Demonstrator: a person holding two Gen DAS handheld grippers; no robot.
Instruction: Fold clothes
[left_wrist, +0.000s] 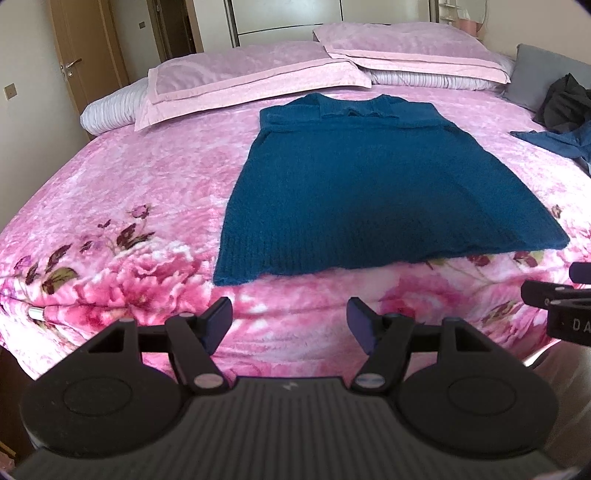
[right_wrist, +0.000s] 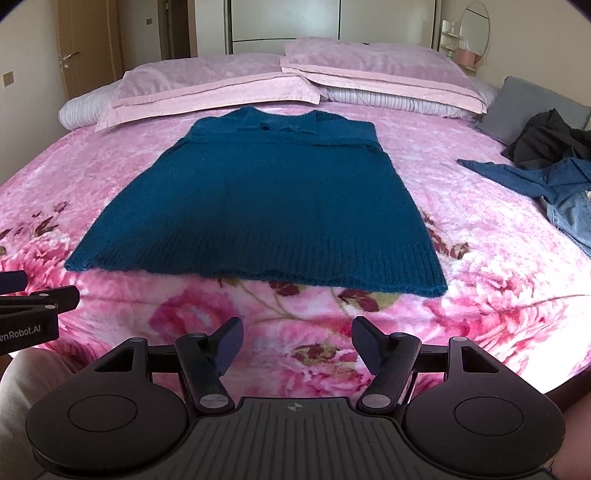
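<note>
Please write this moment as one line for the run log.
task: fold clothes | sweater: flat on bed, sleeves folded in | left gripper: open, empty | right gripper: open, empty | both short of hem

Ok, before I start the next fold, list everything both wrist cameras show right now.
teal sweater: one, teal knit, flat mid-bed, sleeves folded in, hem nearest the tools
floral blanket: one, pink, covers the bed
pillows: two, pale pink, at the head, on striped white ones
grey cushion: one, grey, far right corner
clothes pile: one heap, black, blue and denim, right edge
door: one, wood, far left wall
round mirror: one, right wall, above a small shelf
left tool: one, black, fingers open, empty, before the hem
right tool: one, black, fingers open, empty, before the hem
</note>
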